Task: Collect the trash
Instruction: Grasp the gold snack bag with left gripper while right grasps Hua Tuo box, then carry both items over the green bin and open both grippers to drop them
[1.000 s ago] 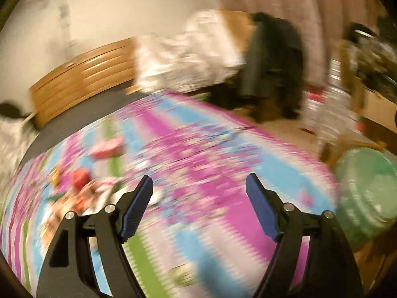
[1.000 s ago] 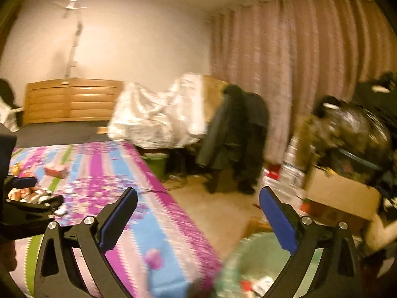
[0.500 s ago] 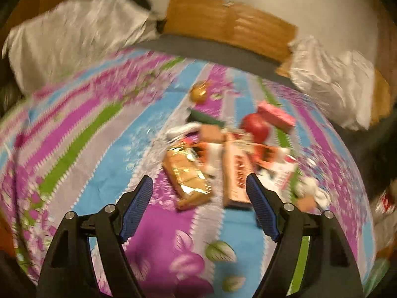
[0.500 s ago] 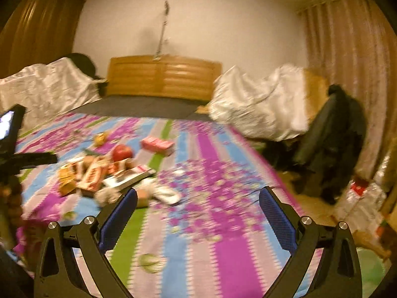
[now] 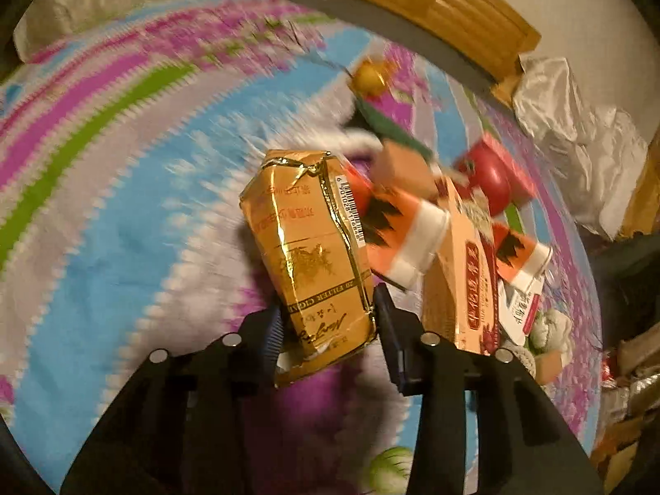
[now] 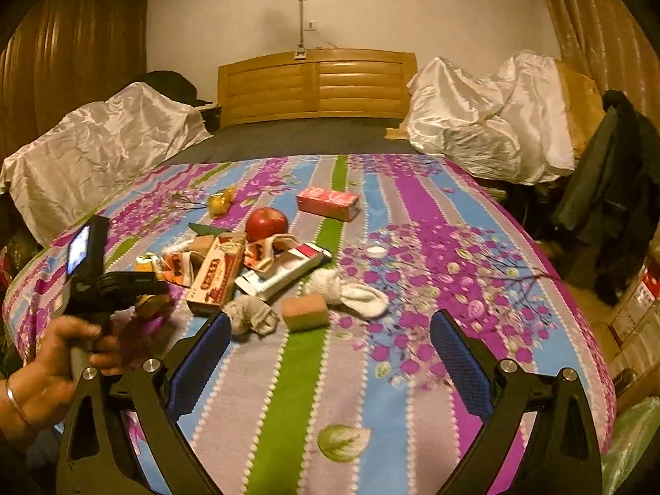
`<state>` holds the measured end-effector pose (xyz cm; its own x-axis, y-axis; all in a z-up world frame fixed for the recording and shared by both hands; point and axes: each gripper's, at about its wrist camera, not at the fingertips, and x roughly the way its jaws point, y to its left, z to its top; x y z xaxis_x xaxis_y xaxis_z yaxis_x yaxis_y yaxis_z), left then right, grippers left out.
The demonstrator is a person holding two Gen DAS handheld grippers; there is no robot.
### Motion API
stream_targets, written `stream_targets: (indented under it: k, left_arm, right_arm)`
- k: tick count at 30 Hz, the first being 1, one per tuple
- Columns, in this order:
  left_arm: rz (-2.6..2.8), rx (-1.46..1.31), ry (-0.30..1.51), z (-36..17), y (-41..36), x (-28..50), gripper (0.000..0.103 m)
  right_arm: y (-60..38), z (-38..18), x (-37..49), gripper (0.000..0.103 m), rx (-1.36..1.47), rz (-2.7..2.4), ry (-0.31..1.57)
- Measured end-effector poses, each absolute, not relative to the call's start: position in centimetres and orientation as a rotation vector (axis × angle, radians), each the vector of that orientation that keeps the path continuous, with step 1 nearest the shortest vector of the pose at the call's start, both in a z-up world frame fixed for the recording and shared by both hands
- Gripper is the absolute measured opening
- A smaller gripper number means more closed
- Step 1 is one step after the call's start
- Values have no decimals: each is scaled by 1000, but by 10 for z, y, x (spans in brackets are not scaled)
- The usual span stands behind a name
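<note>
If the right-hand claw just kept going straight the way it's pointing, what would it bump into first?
Probably the pink sponge block, lying on the striped bedspread just ahead of the open right claw. The grey sock lies beside it; depth is hard to judge.

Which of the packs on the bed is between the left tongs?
The crumpled gold cigarette pack; the left tongs are closing around its lower end. The red-labelled carton lies beside them.

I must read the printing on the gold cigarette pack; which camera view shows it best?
The left wrist view: the gold cigarette pack fills the centre, between the closing left claw's fingers, text and barcode visible. The right wrist view shows only a gold glimpse behind that claw.
</note>
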<state>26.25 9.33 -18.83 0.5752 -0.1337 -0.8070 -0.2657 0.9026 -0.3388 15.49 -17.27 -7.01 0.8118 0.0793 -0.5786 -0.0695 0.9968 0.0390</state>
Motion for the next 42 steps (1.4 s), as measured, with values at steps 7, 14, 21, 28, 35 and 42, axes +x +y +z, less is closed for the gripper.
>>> stream_targets:
  k: [7,14,21,28,35,42]
  left_arm:
    - [183,-333,831,-146,123,195,39]
    - [239,-248,762,-120,144,154,39]
    - [210,-166,743,-117,140,147,40]
    - [140,-148,707,-106,131,157,40]
    - [-8,-75,666,-90,84,170,40]
    - [-204,-33,600,-60,1,167,40]
  right_arm:
    - [-118,-68,215,92,-15,284,649]
    - [-39,-118,306,92,-33,371,848]
    - [-4,-184,363,57,-91,260,1047]
    - [-19,-151,315,57,21,302,972]
    - [-63,-67,207,57,-28,230,750]
    - [-156,-5,113,57,12,9,631]
